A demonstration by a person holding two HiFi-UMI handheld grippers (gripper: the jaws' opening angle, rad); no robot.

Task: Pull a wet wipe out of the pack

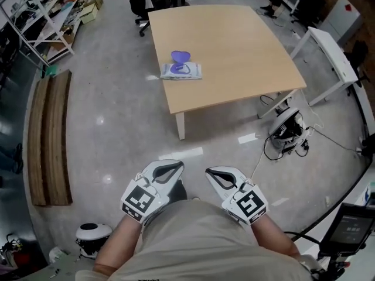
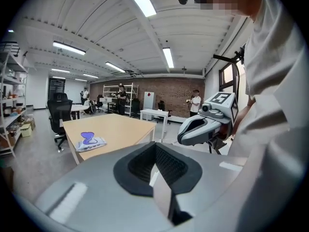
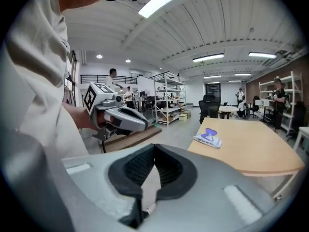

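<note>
Ahead of the left gripper (image 1: 173,170) and the right gripper (image 1: 215,174), which sit side by side close to the person's body, lies a stretch of bare grey floor (image 1: 117,116). Beyond it is the near edge of a wooden table (image 1: 234,45) on white legs. A wooden bench (image 1: 50,136) runs along the floor off to the left gripper's outer side, with a shelving rack (image 1: 47,16) farther on. To the right gripper's outer side lie a tangle of cables (image 1: 287,134) and a white table (image 1: 328,51). Each gripper's jaws are pressed together at the tips with nothing between them. The wet wipe pack (image 1: 181,70) lies flat on the wooden table, well ahead of both grippers and nearer its left edge, its purple lid (image 1: 180,57) flipped up.
</note>
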